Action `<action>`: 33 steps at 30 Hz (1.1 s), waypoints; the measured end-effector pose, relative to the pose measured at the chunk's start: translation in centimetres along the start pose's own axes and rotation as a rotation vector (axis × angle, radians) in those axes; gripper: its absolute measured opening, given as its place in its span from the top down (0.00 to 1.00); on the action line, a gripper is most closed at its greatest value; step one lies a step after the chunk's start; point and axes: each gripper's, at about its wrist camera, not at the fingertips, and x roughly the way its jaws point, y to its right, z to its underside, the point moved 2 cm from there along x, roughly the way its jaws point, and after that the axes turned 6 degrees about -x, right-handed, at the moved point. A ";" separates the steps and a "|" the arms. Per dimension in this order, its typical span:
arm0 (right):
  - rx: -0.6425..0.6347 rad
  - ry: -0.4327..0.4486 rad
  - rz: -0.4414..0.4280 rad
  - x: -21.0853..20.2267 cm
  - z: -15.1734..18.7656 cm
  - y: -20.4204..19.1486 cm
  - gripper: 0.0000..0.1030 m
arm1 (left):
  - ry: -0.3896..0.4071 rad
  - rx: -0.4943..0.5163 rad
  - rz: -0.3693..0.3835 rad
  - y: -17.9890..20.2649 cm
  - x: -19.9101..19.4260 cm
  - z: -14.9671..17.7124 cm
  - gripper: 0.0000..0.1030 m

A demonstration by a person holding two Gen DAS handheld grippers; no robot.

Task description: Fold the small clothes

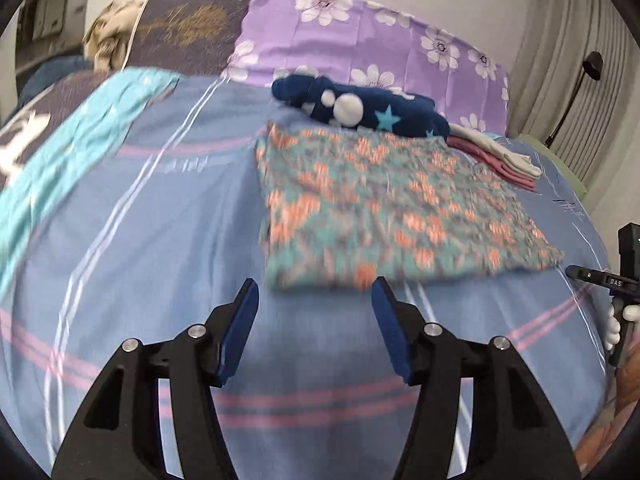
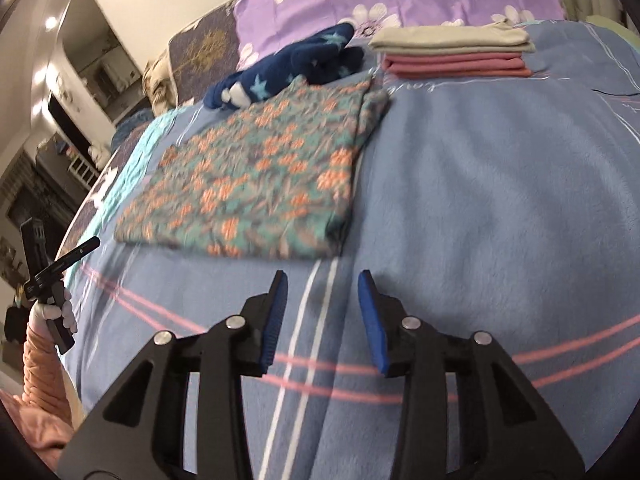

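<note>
Floral garment (image 1: pixel 396 216): soft knit, folded flat into a rectangle on fleecy blue bedcover (image 1: pixel 160 240).
Left gripper (image 1: pixel 315 292): parted, empty.
Right gripper (image 2: pixel 322 284): parted, empty.

The bedspread (image 1: pixel 160 248) is soft blue, crossed by pink and white stripes. On it lies a folded cloth (image 1: pixel 384 208) in teal and grey with an orange flower print. Behind it, the fleece (image 1: pixel 372 108) is navy with light blue stars and white round patches. The stack (image 2: pixel 456 56) is beige on top and dusty pink beneath. The pillow (image 1: pixel 360 40) is lilac with white daisies. A second pillow (image 1: pixel 192 28) is dark purple-grey with a gold motif. A turquoise blanket (image 1: pixel 72 152) with white shapes runs along the bed's edge. Each tool, left (image 1: pixel 315 328) and right (image 2: pixel 322 320), is black with blue pads. The sleeve (image 2: pixel 40 376) is peach-pink, and the glove (image 2: pixel 60 312) is white.
</note>
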 end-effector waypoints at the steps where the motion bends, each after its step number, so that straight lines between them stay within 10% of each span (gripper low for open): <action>1: -0.011 -0.005 0.003 0.2 0.1 -0.2 0.63 | -0.013 -0.017 0.006 -0.4 0.0 0.6 0.43; 13: -0.247 -0.024 0.126 2.9 -1.3 -2.6 0.56 | -0.066 0.132 -0.131 -1.6 3.9 0.0 0.43; 17: -0.180 0.044 0.005 2.4 -3.2 -2.5 0.90 | -0.039 0.025 -0.003 -1.7 4.1 -2.6 0.98; 21: -0.057 0.153 -0.087 -0.7 -4.1 -0.5 0.91 | 0.063 -0.079 0.022 -2.9 0.8 -4.2 0.98; 28: 0.061 0.083 -0.036 -1.9 -1.4 1.7 0.91 | 0.044 -0.151 0.018 -4.8 -1.2 -1.8 0.96; 30: 0.103 0.073 -0.082 -2.0 -0.7 1.3 0.88 | -0.002 -0.204 0.102 -4.4 -0.8 -0.5 0.62; 33: 0.177 0.023 -0.175 -0.5 0.1 0.1 0.65 | -0.060 -0.232 0.182 -3.0 1.1 0.7 0.47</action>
